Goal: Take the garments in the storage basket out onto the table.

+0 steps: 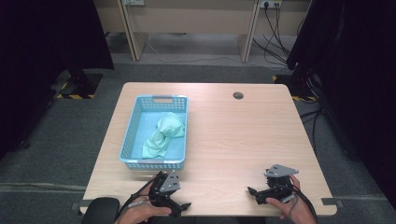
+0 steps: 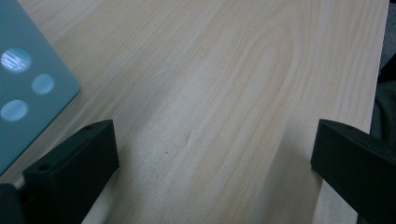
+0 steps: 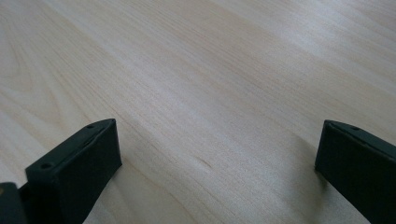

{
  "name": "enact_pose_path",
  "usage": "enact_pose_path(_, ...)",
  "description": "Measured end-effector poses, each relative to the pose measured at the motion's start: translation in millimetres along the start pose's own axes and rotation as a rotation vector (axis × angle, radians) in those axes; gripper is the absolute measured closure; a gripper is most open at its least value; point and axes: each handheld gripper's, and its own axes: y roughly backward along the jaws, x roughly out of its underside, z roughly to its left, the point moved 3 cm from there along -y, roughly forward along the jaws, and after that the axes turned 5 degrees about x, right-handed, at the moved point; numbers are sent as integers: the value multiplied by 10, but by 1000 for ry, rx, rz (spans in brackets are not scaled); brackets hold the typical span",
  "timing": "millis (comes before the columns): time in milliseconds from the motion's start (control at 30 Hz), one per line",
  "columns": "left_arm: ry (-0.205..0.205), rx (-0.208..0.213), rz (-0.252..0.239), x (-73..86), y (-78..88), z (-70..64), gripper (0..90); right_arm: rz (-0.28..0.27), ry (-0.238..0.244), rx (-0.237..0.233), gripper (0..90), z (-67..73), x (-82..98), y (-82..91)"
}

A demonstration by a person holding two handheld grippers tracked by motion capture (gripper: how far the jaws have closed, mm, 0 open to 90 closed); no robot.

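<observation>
Grey carpet is surrounding a pale wooden table (image 1: 224,130), which is carrying a blue basket (image 1: 135,122) at about ten o'clock. Inside it a mint-green cloth (image 1: 161,135) is lying crumpled. Near six o'clock, the left gripper (image 1: 182,206) is resting just beside the basket's near rim, jaws spread wide, holding nothing; the right gripper (image 1: 253,193), toward four o'clock, is gaping likewise over bare wood.

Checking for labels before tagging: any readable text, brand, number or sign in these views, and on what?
None readable.
Blue basket, light green cloth, wooden table: no lettering visible.
Left gripper, right gripper: no markings visible.
Wall sockets: too small to tell.
Yellow-black hazard stripes on a stand base: a pattern, no words.
</observation>
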Motion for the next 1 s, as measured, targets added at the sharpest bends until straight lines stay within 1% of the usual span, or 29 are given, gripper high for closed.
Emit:
enact_pose_path(467,2,-2,0,2,2,-6,0,0,-1,0,3,0,0,0)
enact_pose_path(567,-3,6,13,-3,11,-19,1,0,0,0,3,0,0,0)
enact_pose_path(700,-30,23,18,-28,12,-101,28,0,-1,0,3,0,-1,0)
enact_pose_path(733,-30,23,18,-28,12,-101,27,0,-1,0,3,0,-1,0)
enact_pose_path(767,-41,32,11,-53,22,-139,28,0,-1,0,3,0,-1,0)
enact_pose_path(900,-59,50,-6,-102,54,-211,26,0,-1,0,3,0,-1,0)
enact_pose_path(1000,-63,71,-25,-146,71,-262,26,0,-2,0,3,0,-1,-1)
